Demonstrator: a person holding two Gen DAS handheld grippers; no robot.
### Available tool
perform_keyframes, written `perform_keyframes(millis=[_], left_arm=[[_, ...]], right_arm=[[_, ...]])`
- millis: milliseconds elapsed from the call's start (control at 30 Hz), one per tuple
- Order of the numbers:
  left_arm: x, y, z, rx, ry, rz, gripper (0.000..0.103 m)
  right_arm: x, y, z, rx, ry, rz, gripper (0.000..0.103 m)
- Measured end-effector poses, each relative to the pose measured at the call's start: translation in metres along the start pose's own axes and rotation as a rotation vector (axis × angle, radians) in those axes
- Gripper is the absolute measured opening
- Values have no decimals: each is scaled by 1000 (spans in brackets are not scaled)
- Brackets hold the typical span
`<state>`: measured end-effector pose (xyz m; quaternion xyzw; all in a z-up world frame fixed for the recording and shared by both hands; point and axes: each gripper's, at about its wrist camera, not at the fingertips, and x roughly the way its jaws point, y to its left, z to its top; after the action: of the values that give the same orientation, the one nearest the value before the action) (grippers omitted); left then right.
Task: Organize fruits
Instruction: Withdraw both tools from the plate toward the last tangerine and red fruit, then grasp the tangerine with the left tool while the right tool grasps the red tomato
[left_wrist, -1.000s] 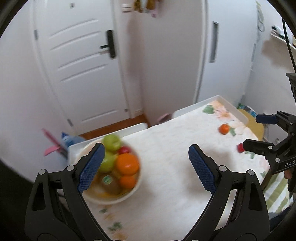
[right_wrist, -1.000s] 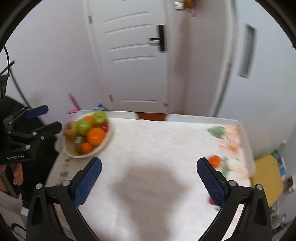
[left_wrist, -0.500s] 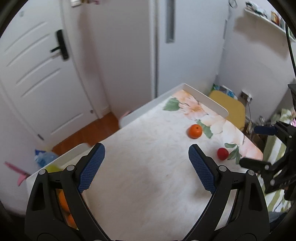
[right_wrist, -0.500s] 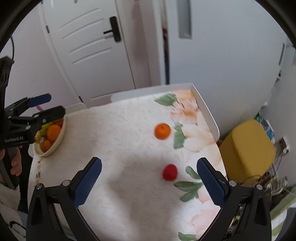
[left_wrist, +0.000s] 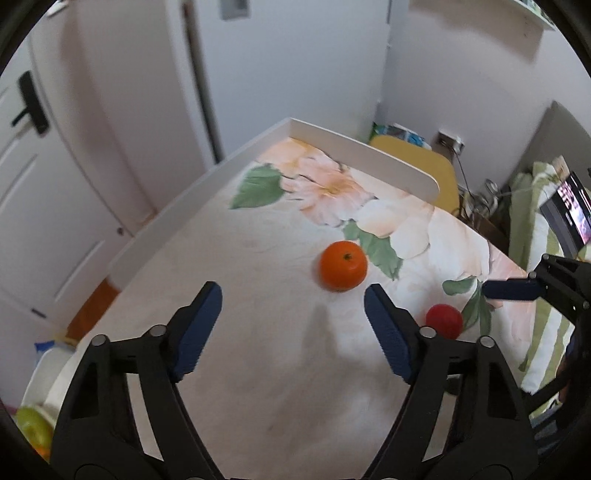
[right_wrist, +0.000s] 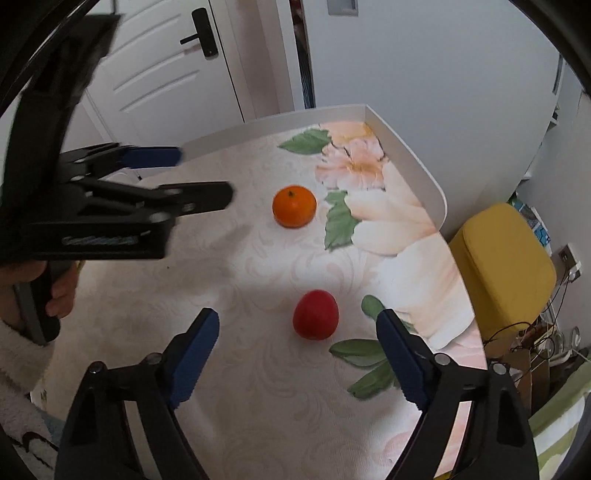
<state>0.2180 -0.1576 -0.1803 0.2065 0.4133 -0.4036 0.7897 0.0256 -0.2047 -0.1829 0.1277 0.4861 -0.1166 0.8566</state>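
An orange and a small red fruit lie loose on the floral cloth. My left gripper hovers over the cloth just short of the orange, its jaws closing with nothing between them. In the right wrist view the red fruit shows between the fingertips of my right gripper, a little beyond them; its jaws are closing too, and the pads stand clear of the fruit. One blue finger of the right gripper shows at the edge of the left wrist view.
The table has a raised white rim at its far end. A bowl with a green fruit sits at the lower left. A yellow stool stands beyond the rim. A person's hand grips the left tool's handle.
Both views swung away from the fruit bowl toward the flowered end of the table and sank closer to it. The orange and red fruit loom larger. Both pairs of fingers stand narrower.
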Motion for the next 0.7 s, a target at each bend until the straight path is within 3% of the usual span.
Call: perform_keyframes(millis=[167, 267, 400, 500, 567, 700], left_arm=[[24, -15, 7, 39, 10, -46, 83], [38, -20, 11, 51, 29, -65, 69], [51, -23, 13, 58, 42, -76, 66], [60, -24, 14, 63, 56, -82, 56], [64, -26, 14, 69, 68, -97, 43], [64, -31, 12, 95, 71, -74, 43]], right_arm=[[14, -2, -5, -10, 28, -9, 71], [19, -7, -7, 6, 37, 2, 66], [22, -10, -8, 4, 42, 1, 65], [25, -10, -7, -2, 46, 2, 65], [24, -9, -7, -3, 47, 5, 60], [27, -7, -6, -19, 54, 8, 57]])
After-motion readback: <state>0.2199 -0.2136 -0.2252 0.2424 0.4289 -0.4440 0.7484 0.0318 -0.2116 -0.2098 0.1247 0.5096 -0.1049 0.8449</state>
